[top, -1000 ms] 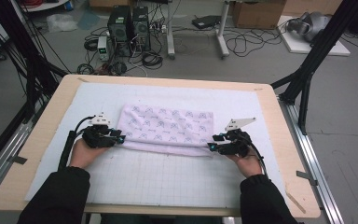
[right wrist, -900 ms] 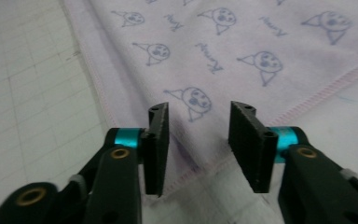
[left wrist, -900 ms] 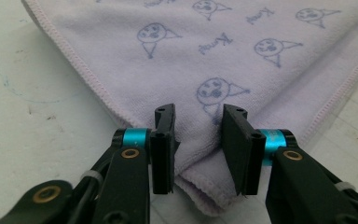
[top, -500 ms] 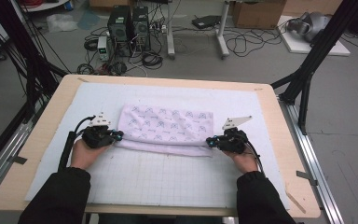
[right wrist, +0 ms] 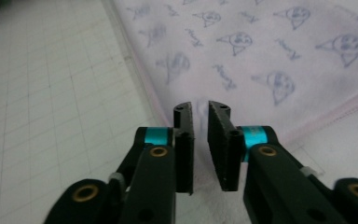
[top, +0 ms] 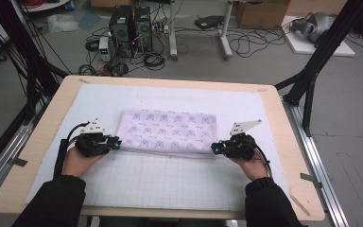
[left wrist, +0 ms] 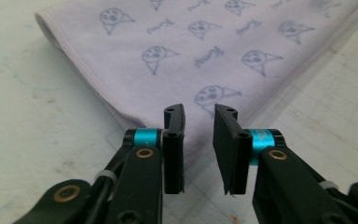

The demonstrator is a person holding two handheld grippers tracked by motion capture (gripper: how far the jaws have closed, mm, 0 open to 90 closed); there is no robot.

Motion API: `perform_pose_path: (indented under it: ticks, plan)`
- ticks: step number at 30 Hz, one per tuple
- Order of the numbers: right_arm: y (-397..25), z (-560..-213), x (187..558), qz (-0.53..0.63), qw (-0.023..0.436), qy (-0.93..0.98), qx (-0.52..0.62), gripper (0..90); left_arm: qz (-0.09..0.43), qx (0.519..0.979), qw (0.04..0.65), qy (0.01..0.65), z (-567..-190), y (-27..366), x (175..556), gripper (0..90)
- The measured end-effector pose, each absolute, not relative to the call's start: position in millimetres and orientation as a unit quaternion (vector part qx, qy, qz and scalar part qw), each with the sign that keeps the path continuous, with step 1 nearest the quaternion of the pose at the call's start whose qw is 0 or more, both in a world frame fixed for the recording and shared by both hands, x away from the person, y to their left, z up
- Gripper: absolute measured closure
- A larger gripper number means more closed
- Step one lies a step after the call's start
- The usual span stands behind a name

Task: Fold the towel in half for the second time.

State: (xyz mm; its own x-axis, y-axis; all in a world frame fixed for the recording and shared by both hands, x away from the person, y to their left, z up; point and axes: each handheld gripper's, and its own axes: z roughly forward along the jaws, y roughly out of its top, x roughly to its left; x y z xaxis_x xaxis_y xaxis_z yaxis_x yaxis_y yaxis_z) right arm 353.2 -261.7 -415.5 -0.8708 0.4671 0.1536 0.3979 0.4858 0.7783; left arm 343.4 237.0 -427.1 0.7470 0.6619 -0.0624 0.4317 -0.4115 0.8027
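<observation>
White mat [top: 170, 184]: 2 hand-held grippers flank folded cloth [top: 170, 130] corners.

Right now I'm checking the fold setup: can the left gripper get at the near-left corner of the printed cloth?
Probably yes. The left gripper has its jaws parted right over the cloth corner, and nothing lies between them and it.

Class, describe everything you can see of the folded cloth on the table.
The cloth is pale lilac, soft-looking fabric printed with small blue-grey cartoon faces and script, its edges hemmed. It lies flat, folded into a wide rectangle, in the middle of the white gridded mat. The left gripper sits at its near left corner and the right gripper at its near right corner, jaws a little apart over the cloth; whether they pinch it cannot be told.
</observation>
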Motion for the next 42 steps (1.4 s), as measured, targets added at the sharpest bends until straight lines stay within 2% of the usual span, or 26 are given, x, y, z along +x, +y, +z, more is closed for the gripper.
perform_pose_path:
  ticks: [1, 6, 11, 13, 19, 25, 27, 31, 34, 37, 42]
  plan:
    - [-262, -415, 353, 0.449, 0.041, 0.856, 0.254, 74.9, 0.128, 0.826, 0.436, 0.334, -428, 238, 343, 70.1]
    - [-256, -419, 360, 0.457, 0.035, 0.849, 0.262, 73.9, 0.145, 0.824, 0.435, 0.332, -427, 231, 347, 63.0]
    - [-246, -429, 363, 0.444, 0.027, 0.853, 0.271, 75.4, 0.123, 0.833, 0.418, 0.342, -439, 227, 353, 75.3]
    - [-244, -433, 364, 0.435, 0.022, 0.858, 0.273, 76.6, 0.125, 0.837, 0.412, 0.338, -440, 225, 352, 83.4]
    - [-245, -444, 362, 0.425, 0.012, 0.861, 0.278, 77.8, 0.121, 0.838, 0.411, 0.338, -439, 226, 350, 84.8]
    - [-246, -439, 359, 0.434, 0.025, 0.857, 0.276, 74.1, 0.127, 0.817, 0.441, 0.349, -432, 228, 344, 76.3]
    - [-247, -438, 358, 0.438, 0.030, 0.855, 0.277, 70.3, 0.134, 0.799, 0.463, 0.359, -431, 229, 338, 72.2]
    - [-248, -434, 355, 0.446, 0.035, 0.849, 0.281, 63.7, 0.149, 0.793, 0.470, 0.358, -429, 232, 327, 64.2]
    - [-249, -431, 353, 0.454, 0.043, 0.842, 0.288, 53.8, 0.156, 0.781, 0.482, 0.366, -427, 234, 321, 57.7]
    - [-248, -427, 348, 0.456, 0.057, 0.837, 0.297, 39.9, 0.157, 0.774, 0.488, 0.371, -426, 236, 317, 50.4]
    - [-248, -421, 340, 0.456, 0.070, 0.836, 0.298, 27.8, 0.162, 0.778, 0.486, 0.364, -423, 235, 310, 42.0]
